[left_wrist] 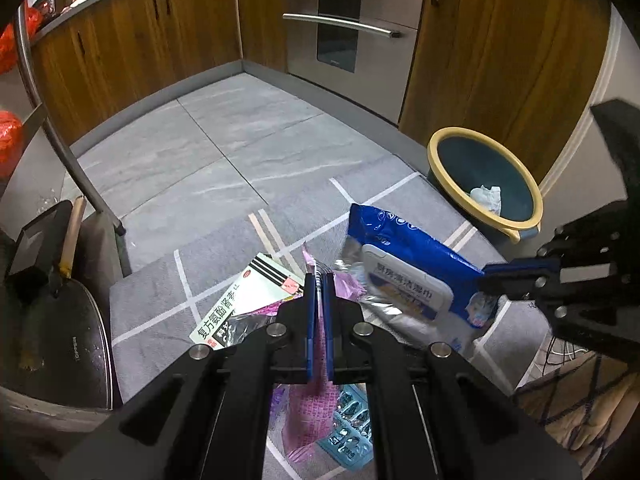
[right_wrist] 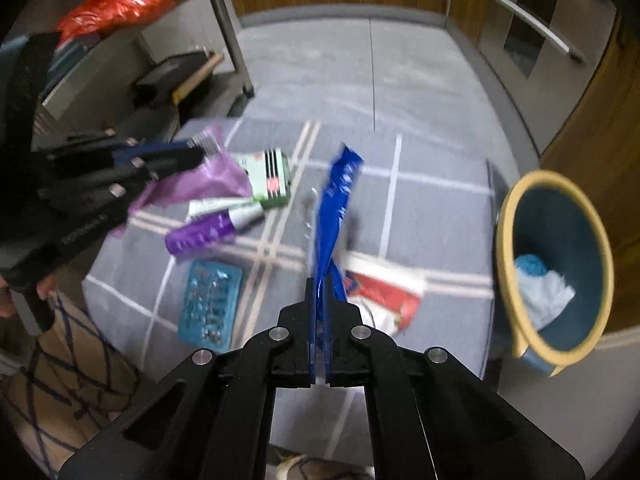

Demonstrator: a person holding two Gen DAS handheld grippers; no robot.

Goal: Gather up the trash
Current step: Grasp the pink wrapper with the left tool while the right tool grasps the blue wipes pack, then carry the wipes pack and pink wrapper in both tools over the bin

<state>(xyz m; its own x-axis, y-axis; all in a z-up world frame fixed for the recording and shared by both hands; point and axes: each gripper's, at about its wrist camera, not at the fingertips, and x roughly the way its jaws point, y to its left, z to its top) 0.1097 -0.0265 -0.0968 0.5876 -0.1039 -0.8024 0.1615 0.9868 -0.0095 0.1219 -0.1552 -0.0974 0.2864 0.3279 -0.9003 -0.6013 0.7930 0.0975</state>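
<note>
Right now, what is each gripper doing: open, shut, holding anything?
Left gripper: shut on the pink wrapper.
Right gripper: shut on the blue wipes pack, lifted off the mat.

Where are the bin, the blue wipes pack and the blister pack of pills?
bin [left_wrist: 532, 200], left wrist view, on its yellow rim.
blue wipes pack [left_wrist: 404, 236], left wrist view, on its blue upper face.
blister pack of pills [right_wrist: 210, 304], right wrist view, on its middle.

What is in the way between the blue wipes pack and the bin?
Nothing visible. The right hand-held gripper holds the blue wipes pack above the mat, and the bin stands open to its right.
</note>
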